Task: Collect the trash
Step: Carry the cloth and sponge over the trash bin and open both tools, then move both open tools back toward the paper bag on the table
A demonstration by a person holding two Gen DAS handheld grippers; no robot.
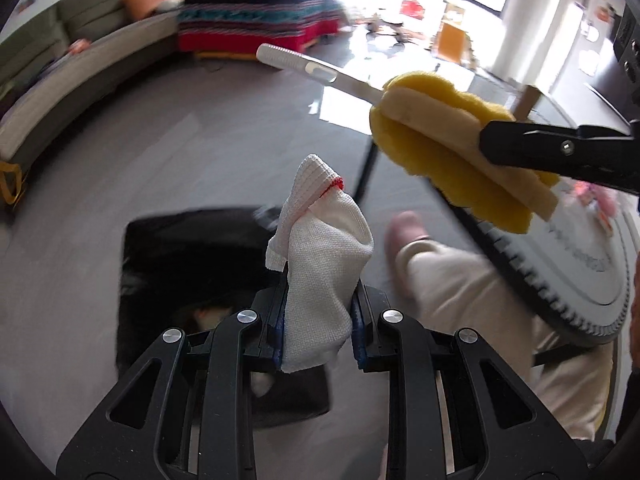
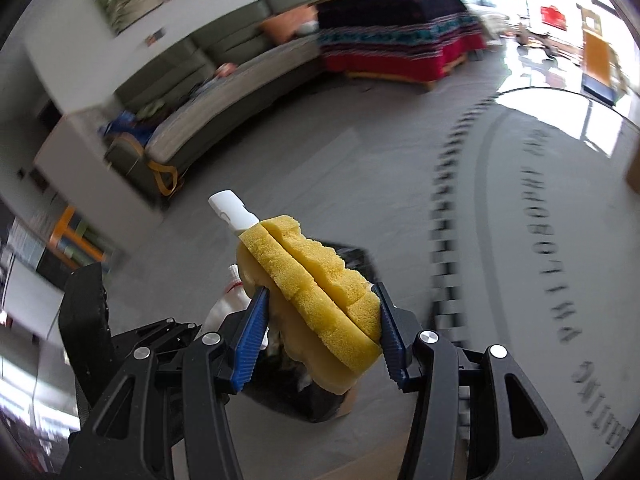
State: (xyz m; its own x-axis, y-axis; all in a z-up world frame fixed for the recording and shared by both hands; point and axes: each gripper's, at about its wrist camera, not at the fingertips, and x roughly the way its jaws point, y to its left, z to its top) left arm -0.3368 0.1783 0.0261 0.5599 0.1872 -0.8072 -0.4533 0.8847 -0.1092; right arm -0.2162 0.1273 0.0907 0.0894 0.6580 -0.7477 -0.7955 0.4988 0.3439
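**Both tongs hold trash above the black bin**

The left tongs point(image 1: 318, 332) are clenched on a white cloth point(image 1: 320, 280). The cloth sits right between the two blue pads and sticks up past the tips. It is folded over, with a small red mark near the top. These tongs point down at the floor.

The right tongs point(image 2: 320, 322) grasp a yellow sponge point(image 2: 316, 296). The sponge fills the gap between the blue pads point(image 2: 250, 340), and both pads press on its sides. It has a slit down the middle. A white handle point(image 2: 232, 212) pokes out of its far end, away from the tongs. These tongs point down too. In the left view the sponge hangs higher up and to the right of the cloth, and the two do not touch.

Just under both sets of tongs is a black trash bin point(image 1: 160, 264) on the grey floor point(image 1: 140, 152). It looks open, with some things inside, but they are too dark and blurry to tell.

Beside the bin is a person's leg point(image 1: 460, 292) in light trousers, with a pink shoe.

To the right is a round bench point(image 2: 560, 208) with letters and a row of dark marks round its edge.

Far away stand a long grey sofa point(image 2: 224, 92) and a thing covered with a striped blanket point(image 2: 392, 36).
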